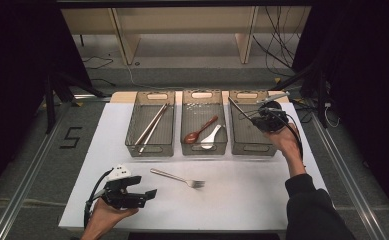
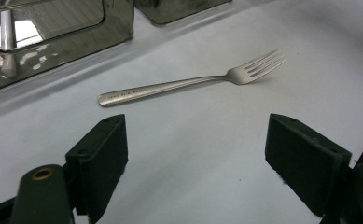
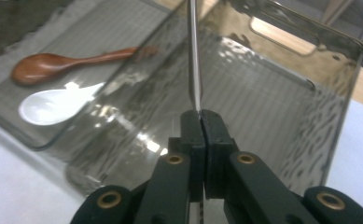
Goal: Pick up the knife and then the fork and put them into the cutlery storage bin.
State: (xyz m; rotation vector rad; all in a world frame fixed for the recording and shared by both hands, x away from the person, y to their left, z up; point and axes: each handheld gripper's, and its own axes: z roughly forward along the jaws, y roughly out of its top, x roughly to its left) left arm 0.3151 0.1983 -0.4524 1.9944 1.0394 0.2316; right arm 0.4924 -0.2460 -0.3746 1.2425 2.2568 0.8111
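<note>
A metal fork (image 1: 177, 177) (image 2: 188, 84) lies on the white mat, tines pointing right. My left gripper (image 1: 144, 186) (image 2: 202, 140) sits low at the mat's front left, open and empty, with the fork a short way beyond its jaws. My right gripper (image 1: 254, 116) (image 3: 201, 116) hangs over the right bin (image 1: 252, 150) (image 3: 286, 116), shut on a slim metal utensil (image 1: 237, 106) (image 3: 194, 65) that sticks out past the fingertips. I see it edge-on and cannot tell what kind of utensil it is.
Three clear bins stand in a row at the back. The left bin (image 1: 149, 150) (image 2: 53, 46) holds chopsticks (image 1: 152, 125). The middle bin (image 1: 204, 148) (image 3: 90, 32) holds a brown wooden spoon (image 1: 199, 131) (image 3: 44, 67) and a white spoon (image 1: 209, 137) (image 3: 53, 105).
</note>
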